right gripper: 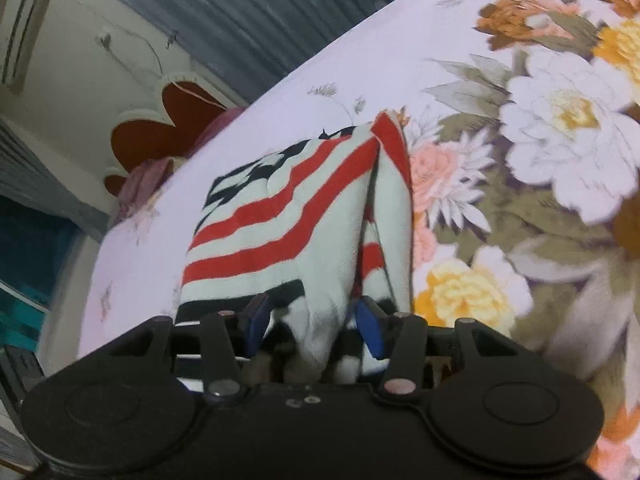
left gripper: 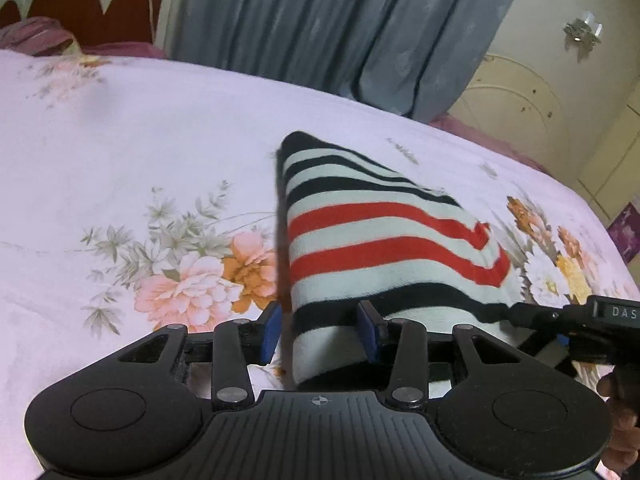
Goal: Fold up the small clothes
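Fingers (left gripper: 273, 328) of your left gripper (left gripper: 320, 330) stand parted, blue pads facing each other, with the folded edge of the striped garment (left gripper: 384, 240) lying in the gap. Left pad is clear of the cloth; right pad sits just beside it, and you cannot tell whether it touches. No pinch shows: released.

Your right gripper (right gripper: 316, 330) reads much the same in its own view. Its fingers (right gripper: 370, 330) are spread, bunched folds of that garment (right gripper: 280, 216) between them. Cloth does not look squeezed from both sides; whether it brushes a pad is unclear.

In the left wrist view your right gripper (left gripper: 576, 320) comes in at the right edge, its tip at the garment's near right corner, part of a hand (left gripper: 622, 420) below it.

Garment: white with black and red stripes, lying on the floral bedsheet (left gripper: 120, 140), near end at the grippers, far end tapering to a black-edged point. From the right wrist view it lies folded over itself, a seam or crease running down the middle.

Beyond it, the sheet runs pale pink with flower prints. Further back: a headboard (left gripper: 96, 0) with red panels, a grey-blue curtain (left gripper: 320, 20), a cream cupboard door (left gripper: 520, 100).
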Demonstrator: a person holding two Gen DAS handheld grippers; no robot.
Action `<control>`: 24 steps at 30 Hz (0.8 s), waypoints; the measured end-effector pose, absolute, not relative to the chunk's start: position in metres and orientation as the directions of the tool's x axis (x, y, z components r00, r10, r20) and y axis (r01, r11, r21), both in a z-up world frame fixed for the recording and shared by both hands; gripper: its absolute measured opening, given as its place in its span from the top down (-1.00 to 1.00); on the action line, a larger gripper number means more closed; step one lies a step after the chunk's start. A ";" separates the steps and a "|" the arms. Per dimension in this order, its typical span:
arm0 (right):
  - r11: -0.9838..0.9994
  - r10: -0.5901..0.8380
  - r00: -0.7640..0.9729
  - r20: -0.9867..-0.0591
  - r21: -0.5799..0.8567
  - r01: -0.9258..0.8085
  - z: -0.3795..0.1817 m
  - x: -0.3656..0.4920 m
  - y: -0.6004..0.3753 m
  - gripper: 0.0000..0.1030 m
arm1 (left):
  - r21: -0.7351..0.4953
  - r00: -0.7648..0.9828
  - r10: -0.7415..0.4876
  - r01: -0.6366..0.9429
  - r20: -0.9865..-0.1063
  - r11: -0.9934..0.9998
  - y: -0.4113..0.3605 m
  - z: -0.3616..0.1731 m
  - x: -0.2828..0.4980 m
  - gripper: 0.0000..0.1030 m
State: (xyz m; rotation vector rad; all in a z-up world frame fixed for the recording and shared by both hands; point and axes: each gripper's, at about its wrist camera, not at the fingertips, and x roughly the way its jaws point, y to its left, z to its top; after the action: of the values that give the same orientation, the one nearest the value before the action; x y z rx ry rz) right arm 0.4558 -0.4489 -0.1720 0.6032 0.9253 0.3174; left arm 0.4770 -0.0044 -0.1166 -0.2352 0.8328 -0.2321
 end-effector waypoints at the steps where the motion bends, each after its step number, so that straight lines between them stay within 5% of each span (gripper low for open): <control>1: 0.812 0.486 0.569 -0.663 0.584 -0.013 -0.171 0.461 -0.443 0.09 | -0.299 0.648 -0.296 0.109 -0.701 0.948 -0.010 -0.120 0.479 0.21; 5: 0.895 0.405 0.582 -0.705 0.437 -0.094 -0.163 0.476 -0.416 0.51 | -0.289 0.661 -0.295 0.122 -0.690 0.950 -0.020 -0.127 0.488 0.24; 7: 0.928 0.361 0.636 -0.682 0.331 -0.171 -0.151 0.471 -0.404 0.60 | -0.281 0.681 -0.310 0.157 -0.663 0.947 -0.028 -0.125 0.492 0.57; 11: 0.937 0.347 0.746 -0.568 0.238 -0.255 -0.128 0.443 -0.406 0.61 | -0.202 0.705 -0.341 0.276 -0.621 0.940 -0.057 -0.112 0.496 0.57; 14: 0.954 0.298 0.710 -0.638 0.227 -0.196 -0.157 0.450 -0.418 0.60 | -0.060 0.660 -0.291 0.349 -0.693 0.935 -0.093 -0.128 0.512 0.58; 20: 0.909 0.360 0.719 -0.595 0.399 -0.125 -0.159 0.464 -0.450 0.21 | -0.055 0.662 -0.317 0.385 -0.680 0.921 -0.084 -0.108 0.524 0.57; 24: 0.848 0.415 0.679 -0.605 0.528 -0.049 -0.167 0.513 -0.480 0.22 | -0.083 0.654 -0.340 0.391 -0.675 0.916 -0.084 -0.108 0.551 0.57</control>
State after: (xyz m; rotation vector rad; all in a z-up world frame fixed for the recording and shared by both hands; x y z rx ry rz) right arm 0.5129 -0.4800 -0.1666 0.5043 0.7879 0.2733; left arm 0.5511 -0.0838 -0.1079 0.0723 0.7507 -0.4154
